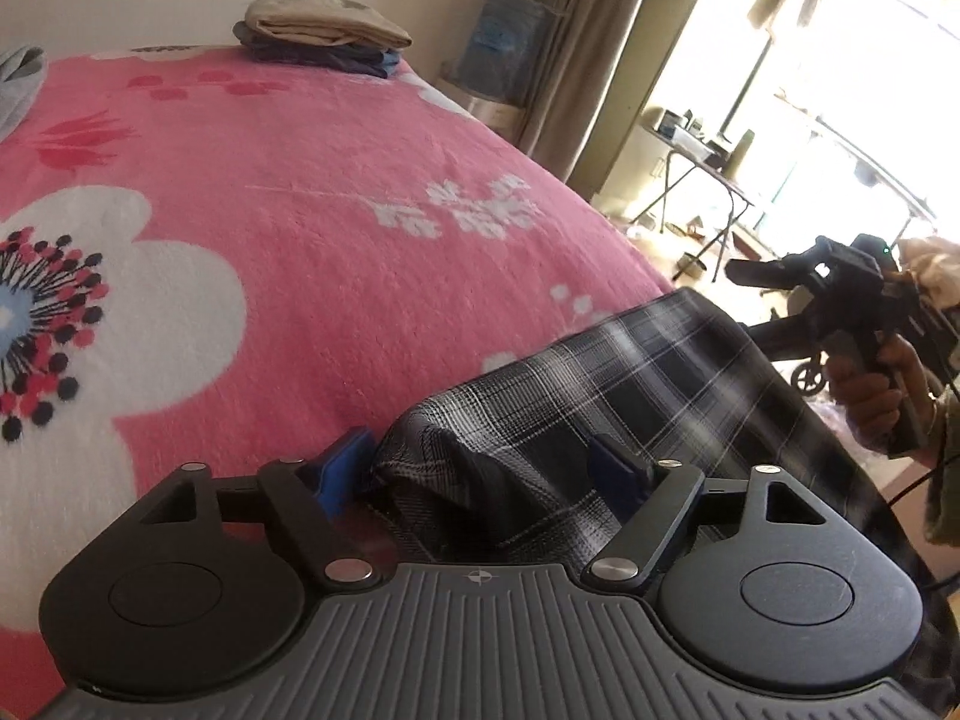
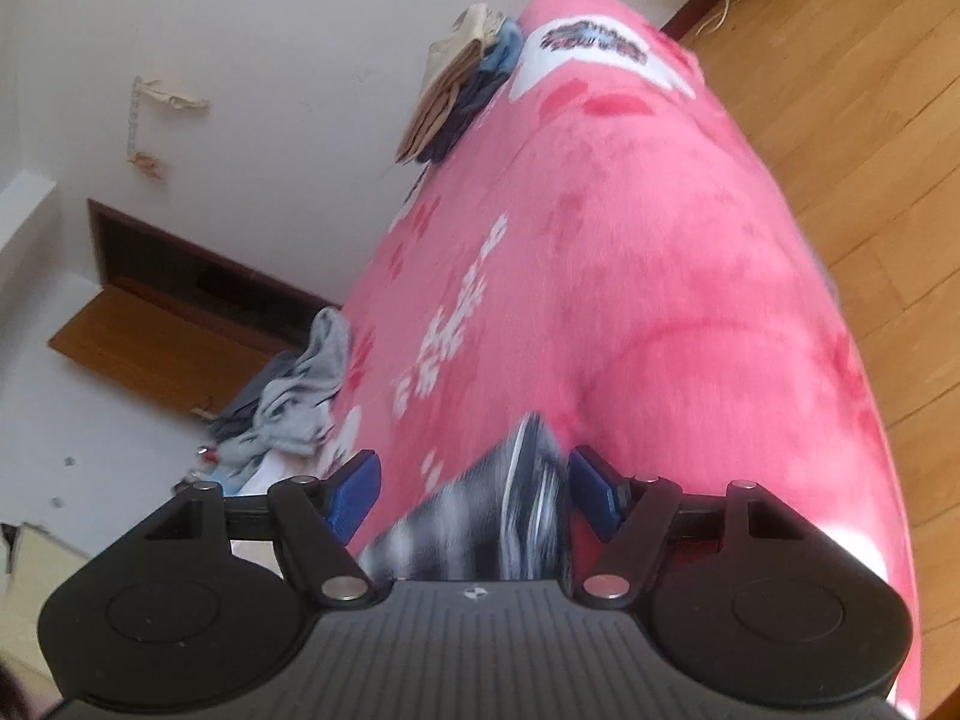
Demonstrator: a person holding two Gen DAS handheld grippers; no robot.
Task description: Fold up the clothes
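Observation:
A black-and-white plaid garment (image 1: 630,384) lies at the near right edge of the pink flowered bed (image 1: 288,192). My left gripper (image 1: 480,468) is open, its blue pads on either side of a bunched end of the plaid cloth, not pinching it. The right gripper (image 1: 840,282) shows in the left wrist view, held in a hand beyond the cloth's far end. In the right wrist view my right gripper (image 2: 471,483) is open, with the blurred plaid garment (image 2: 480,516) between its blue pads, over the bed (image 2: 630,276).
A stack of folded clothes (image 1: 324,30) sits at the far corner of the bed, also in the right wrist view (image 2: 456,90). A heap of unfolded grey clothes (image 2: 294,396) lies at the bed's edge. A folding table (image 1: 696,162) stands by the bright window. Wooden floor (image 2: 870,120) flanks the bed.

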